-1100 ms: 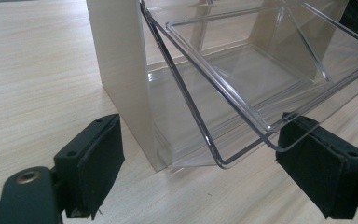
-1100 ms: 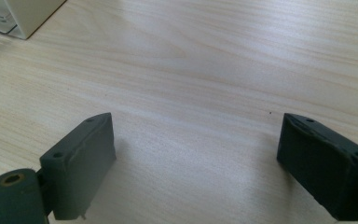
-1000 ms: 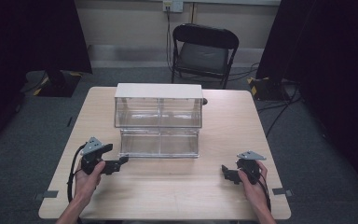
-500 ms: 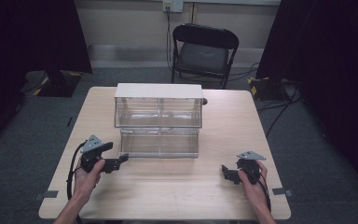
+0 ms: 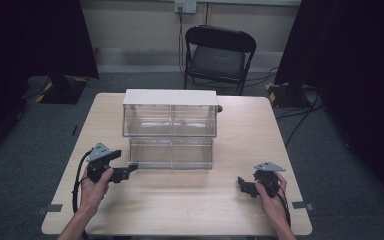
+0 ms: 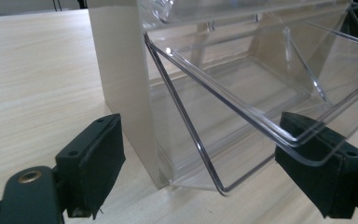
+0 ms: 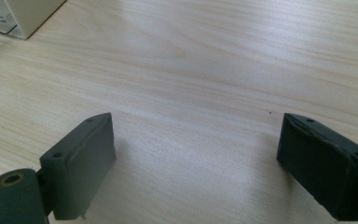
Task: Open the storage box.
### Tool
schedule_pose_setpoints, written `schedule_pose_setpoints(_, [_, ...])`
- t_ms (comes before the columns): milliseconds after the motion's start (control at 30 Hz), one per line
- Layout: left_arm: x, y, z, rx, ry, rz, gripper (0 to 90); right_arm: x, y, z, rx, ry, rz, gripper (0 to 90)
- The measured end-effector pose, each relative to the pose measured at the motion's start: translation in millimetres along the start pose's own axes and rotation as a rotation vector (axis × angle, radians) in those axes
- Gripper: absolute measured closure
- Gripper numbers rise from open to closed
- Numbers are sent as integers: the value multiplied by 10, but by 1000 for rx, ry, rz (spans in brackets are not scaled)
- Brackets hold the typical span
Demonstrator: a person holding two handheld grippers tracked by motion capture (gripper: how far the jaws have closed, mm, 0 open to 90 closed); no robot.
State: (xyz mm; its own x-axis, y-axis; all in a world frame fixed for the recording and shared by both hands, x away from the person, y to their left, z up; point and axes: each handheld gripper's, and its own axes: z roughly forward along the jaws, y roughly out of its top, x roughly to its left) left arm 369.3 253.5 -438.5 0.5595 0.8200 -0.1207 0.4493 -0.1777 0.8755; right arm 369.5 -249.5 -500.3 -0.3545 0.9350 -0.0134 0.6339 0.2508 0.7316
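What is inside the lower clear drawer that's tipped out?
The lower drawer looks empty: only clear walls, a divider, and table wood showing through. Its rear, under the upper drawers, is muddled by reflections; something small there could be missed.

High view: fixed above the person's side, facing forward and down, far enough to take in the whole table (image 5: 190, 210).
Left gripper view: low, close, facing the clear bin unit (image 6: 242, 107) corner.
Right gripper view: low, close, facing bare tabletop.
All 3 share that table; all 3 catch the bin unit.
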Motion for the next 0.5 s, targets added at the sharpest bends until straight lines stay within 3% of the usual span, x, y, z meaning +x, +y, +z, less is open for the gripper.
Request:
schedule_pose_setpoints(133, [24,22,57,0,7,-18,158,0,0,0,0,0,-1,106])
schedule_pose_setpoints(233, [36,27,60,10,16,-5,158,0,0,0,0,0,-1,106])
schedule_pose_setpoints(267, [43,24,75,0,-2,-23,155,-1,0,0,0,0,-1,106])
schedule_pose_setpoints(400, [46,46,82,6,-8,-1,154,-1,0,0,0,0,-1,105])
schedule_pose_setpoints(500, [31,56,88,-3,-13,-6,155,0,0,0,0,0,-1,106])
